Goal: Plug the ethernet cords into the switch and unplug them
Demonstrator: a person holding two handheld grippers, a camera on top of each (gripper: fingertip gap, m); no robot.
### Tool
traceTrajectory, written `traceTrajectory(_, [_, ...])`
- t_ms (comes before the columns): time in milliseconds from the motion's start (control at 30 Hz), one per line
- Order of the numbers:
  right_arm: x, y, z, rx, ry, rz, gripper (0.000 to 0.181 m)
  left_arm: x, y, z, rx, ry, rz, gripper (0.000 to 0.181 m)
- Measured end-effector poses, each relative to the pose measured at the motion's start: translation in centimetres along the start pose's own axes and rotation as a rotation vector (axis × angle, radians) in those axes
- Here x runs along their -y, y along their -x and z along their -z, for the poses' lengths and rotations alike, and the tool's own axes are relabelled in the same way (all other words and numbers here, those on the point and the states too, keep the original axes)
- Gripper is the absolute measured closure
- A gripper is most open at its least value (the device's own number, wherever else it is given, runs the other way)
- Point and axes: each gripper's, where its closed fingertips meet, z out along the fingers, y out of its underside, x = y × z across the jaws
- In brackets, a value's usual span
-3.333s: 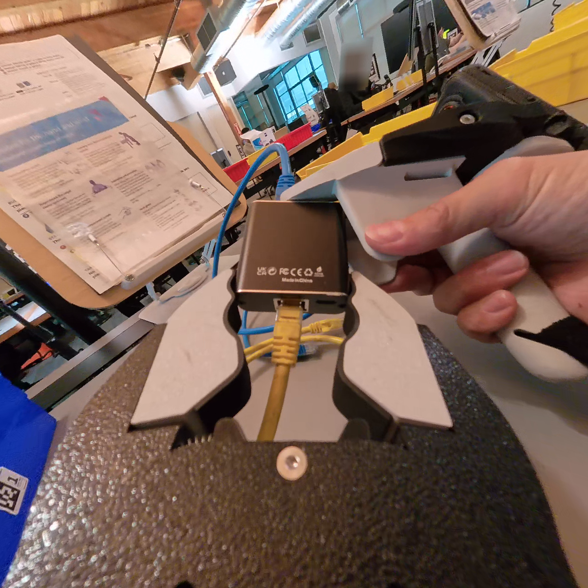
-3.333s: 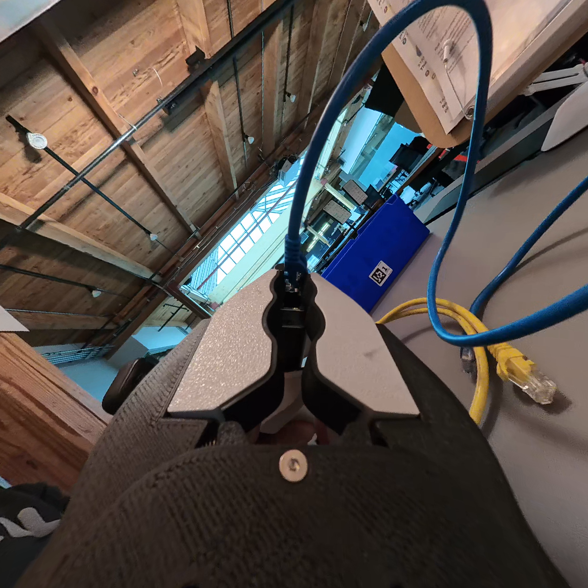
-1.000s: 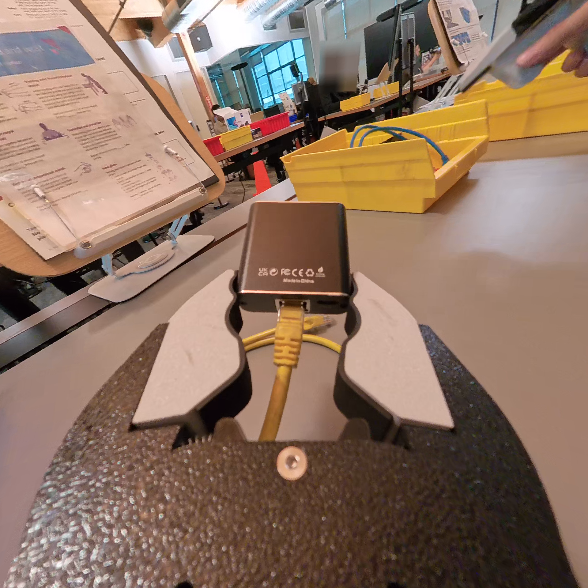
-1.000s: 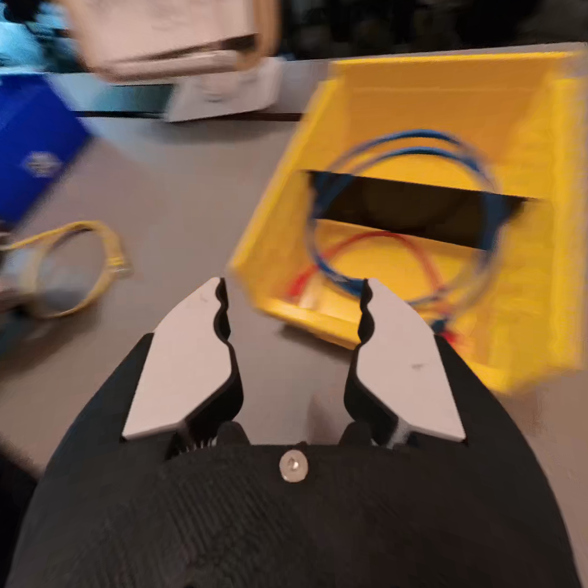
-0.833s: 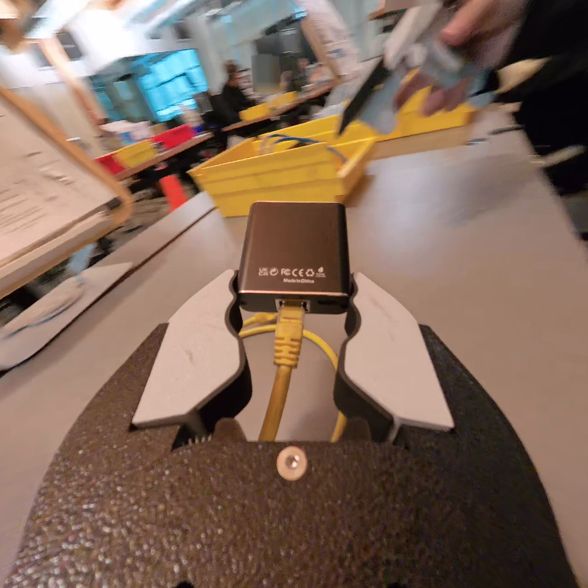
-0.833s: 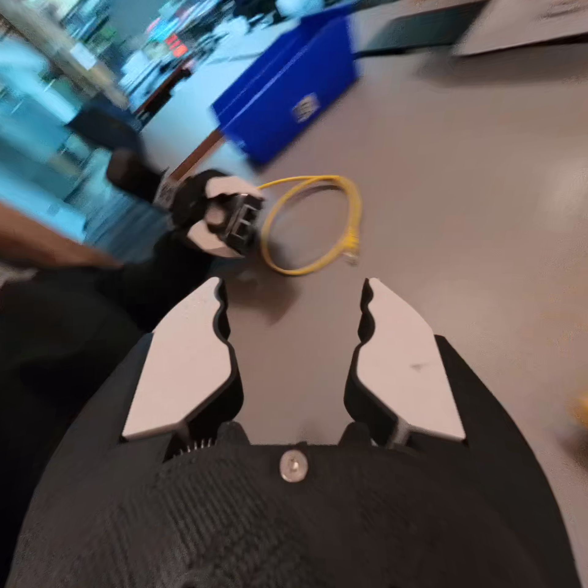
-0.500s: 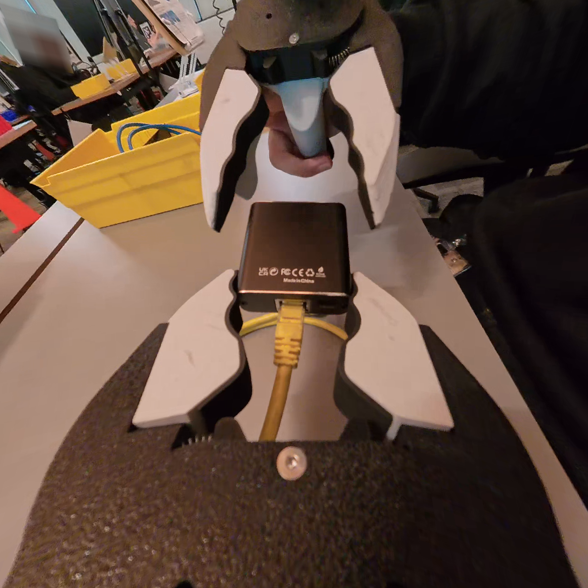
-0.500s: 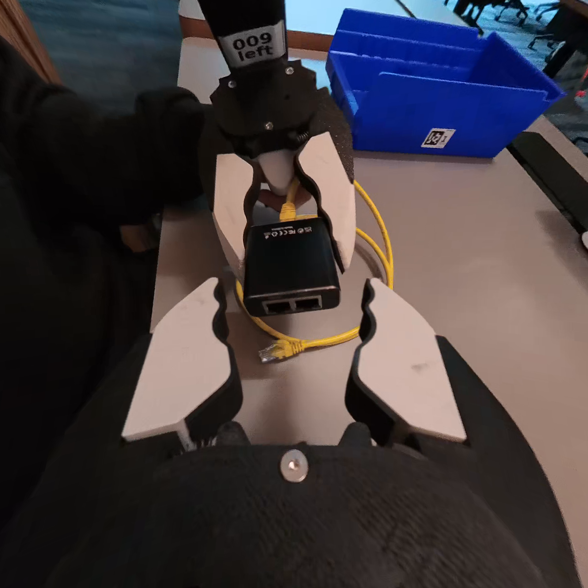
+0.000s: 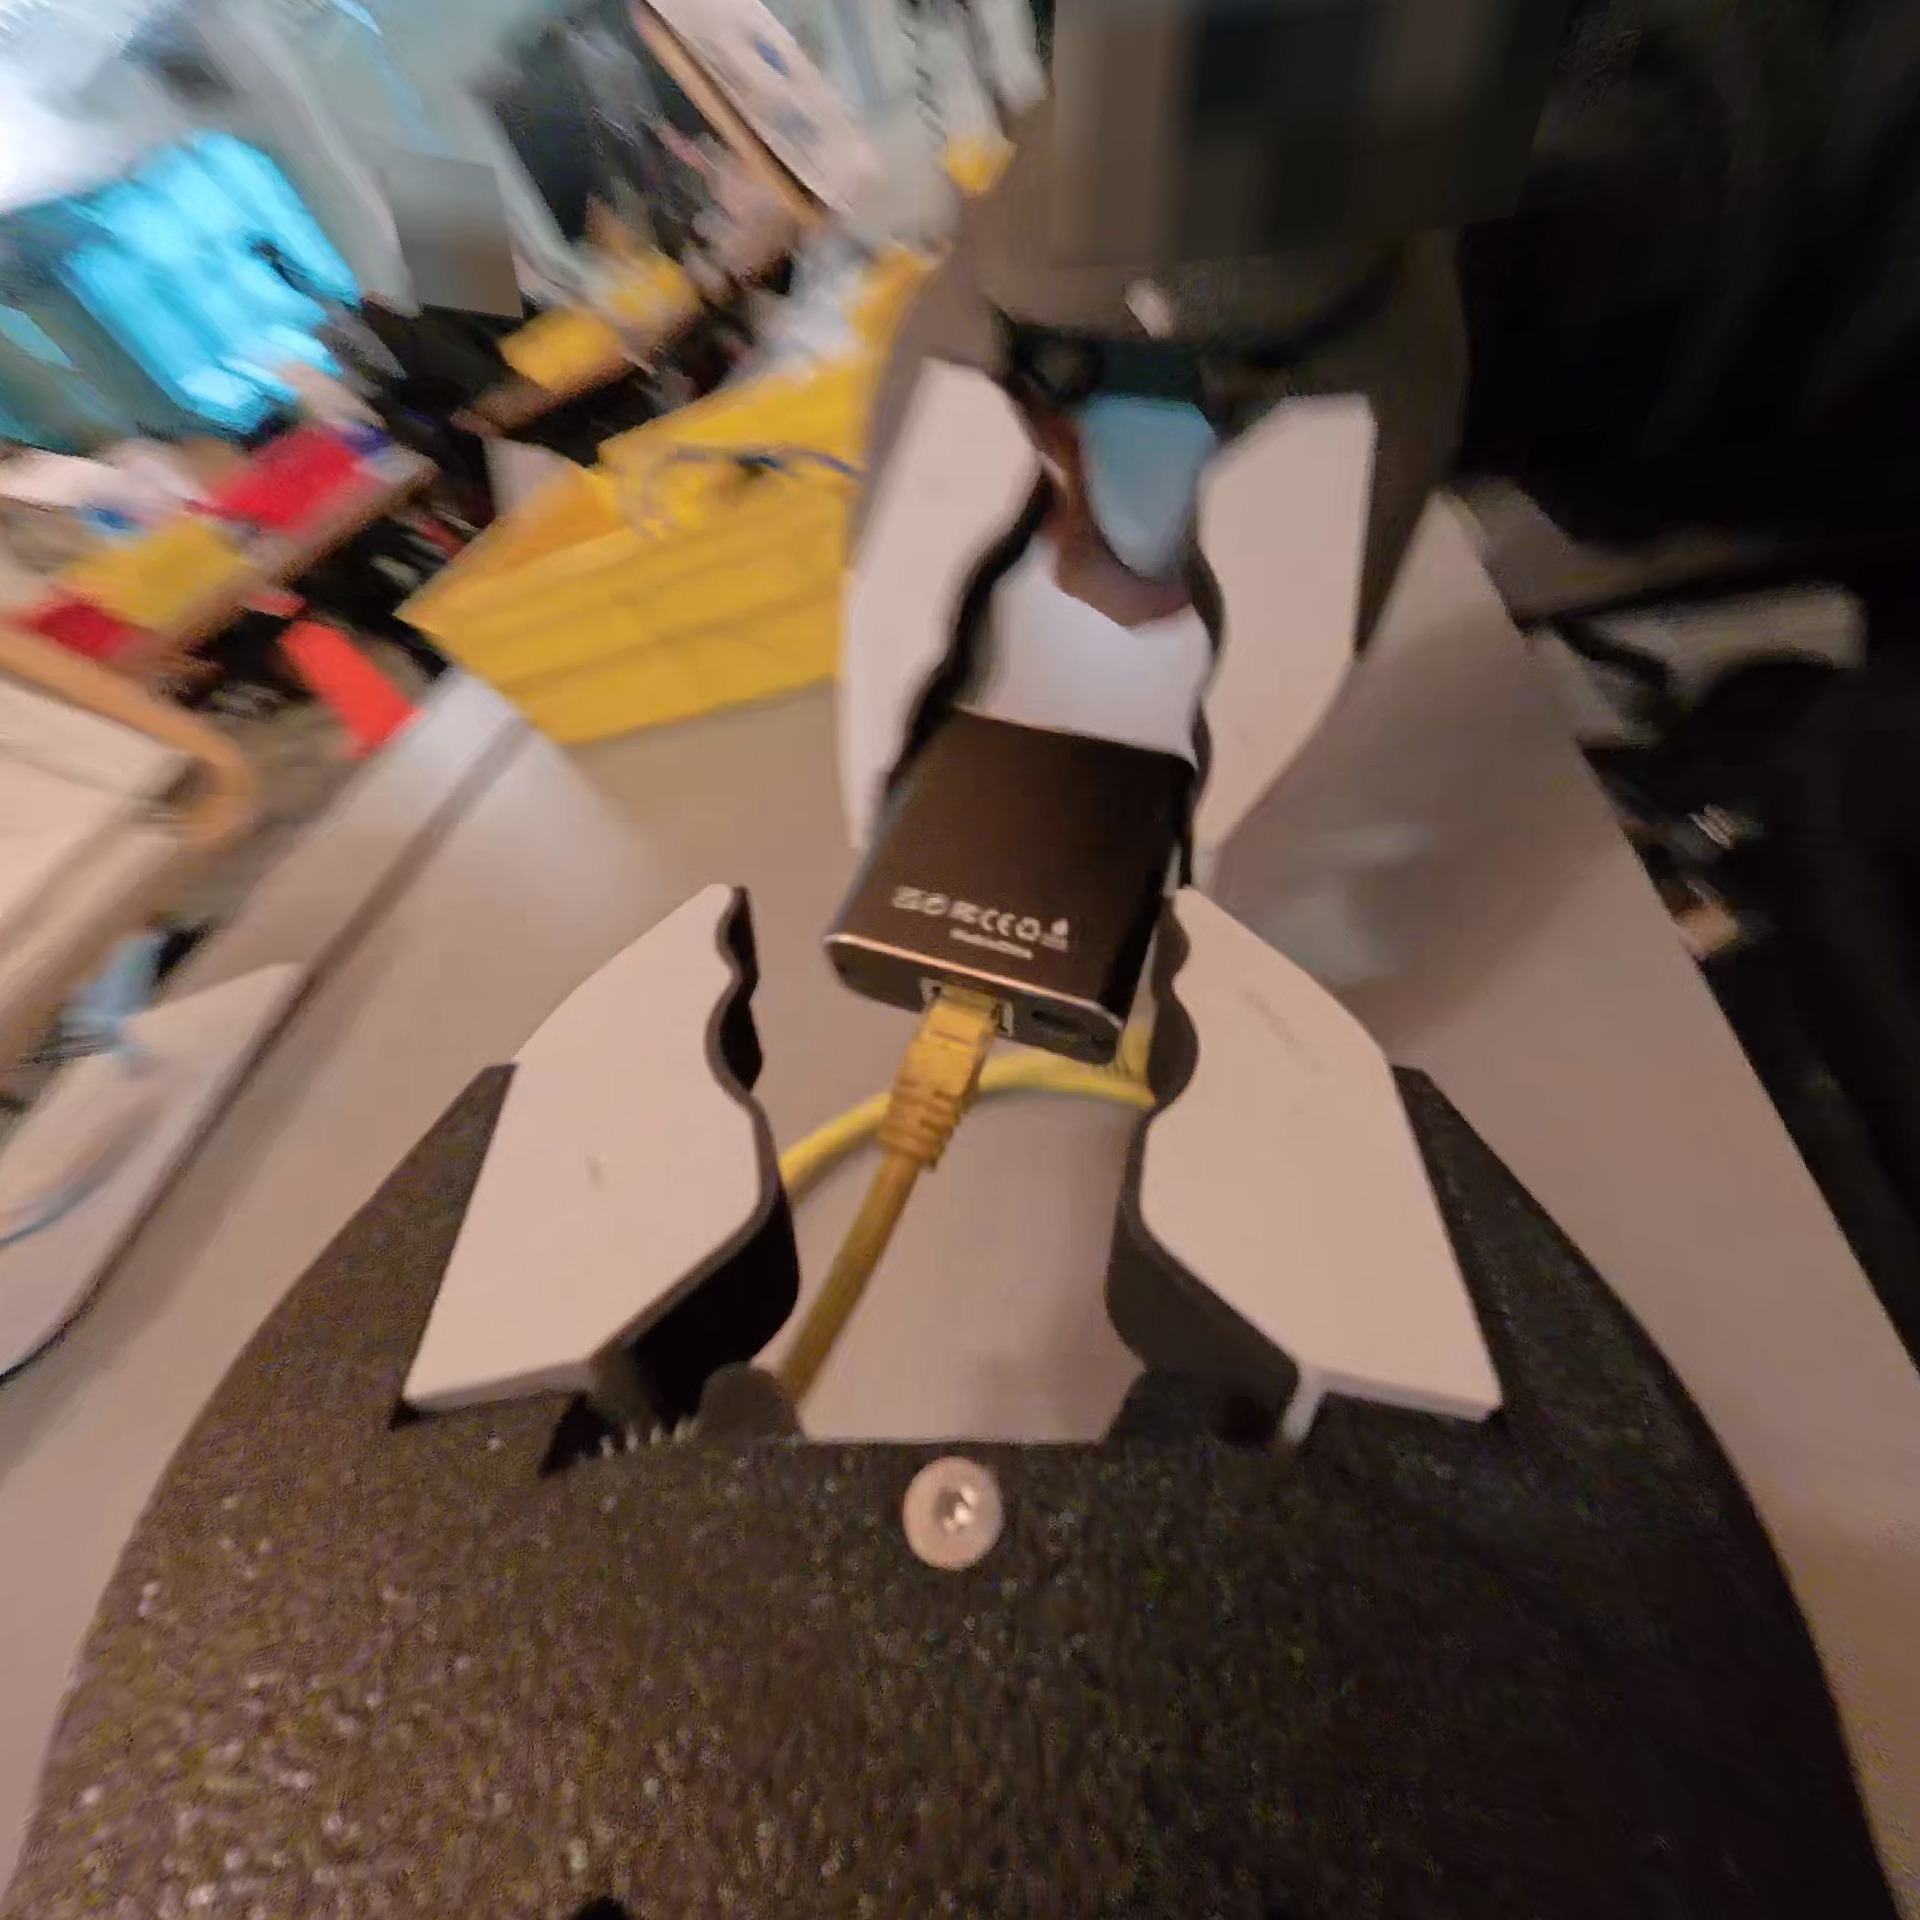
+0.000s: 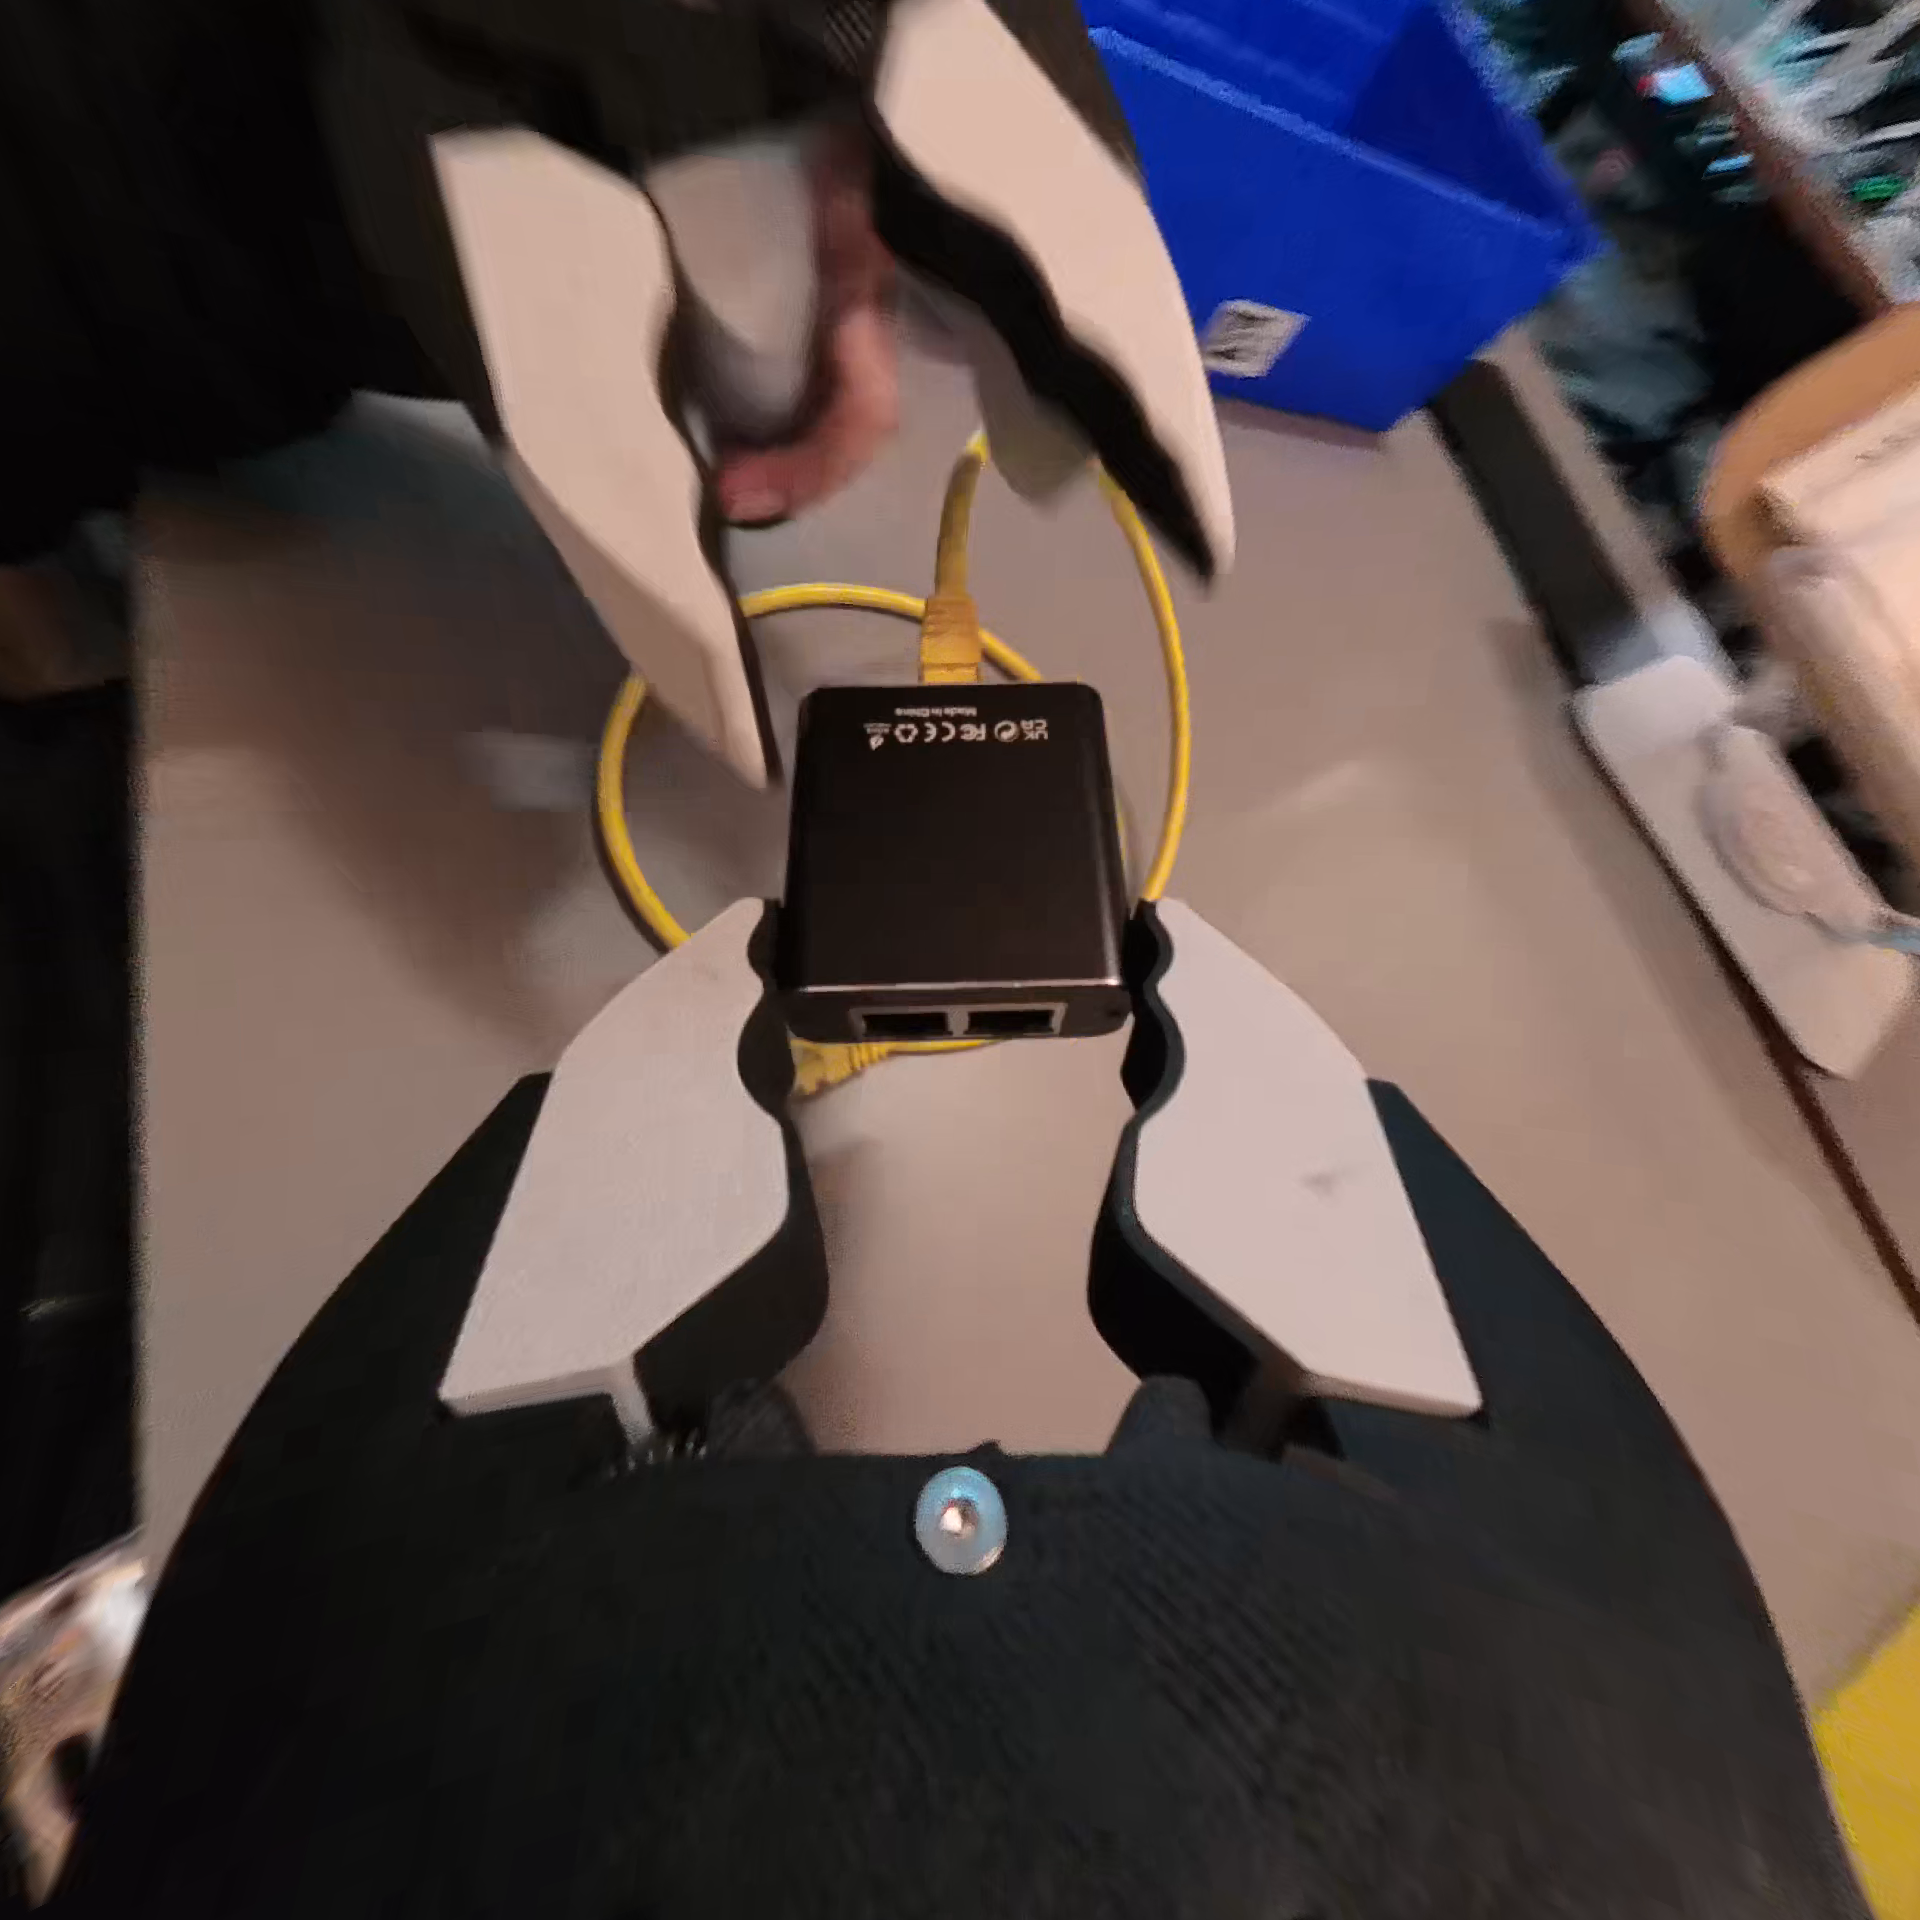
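The right claw [image 10: 951, 961] grips one black switch [image 10: 951, 852] by its sides, at the end with two empty ports. The left claw [image 9: 956, 935] stands spread on either side of the switch's far end, not pinching it. One yellow cord [image 10: 951, 634] is plugged in there, looping on the desk [image 10: 1403, 883] beneath the switch. Beyond the switch, one blue bin [image 10: 1340, 208] and one yellow bin [image 9: 665, 613] are blurred.

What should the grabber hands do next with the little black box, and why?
Probably close the open left gripper on the yellow plug and pull it out. The right gripper holds the switch by its sides, and the yellow cord is the only one plugged in.
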Motion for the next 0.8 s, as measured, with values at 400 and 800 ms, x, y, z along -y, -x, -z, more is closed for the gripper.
traceTrajectory(400, [4.0, -4.8, 4.4, -0.585, -0.345, 0.006, 0.119, 4.5, 3.2, 0.2, -0.216, -0.446, 1.161, 0.118])
traceTrajectory(800, [2.9, 0.0, 2.7, -0.185, -0.175, 0.185, 0.099, 1.6, 0.0, -1.1, -0.448, -0.261, 1.19, 0.157])
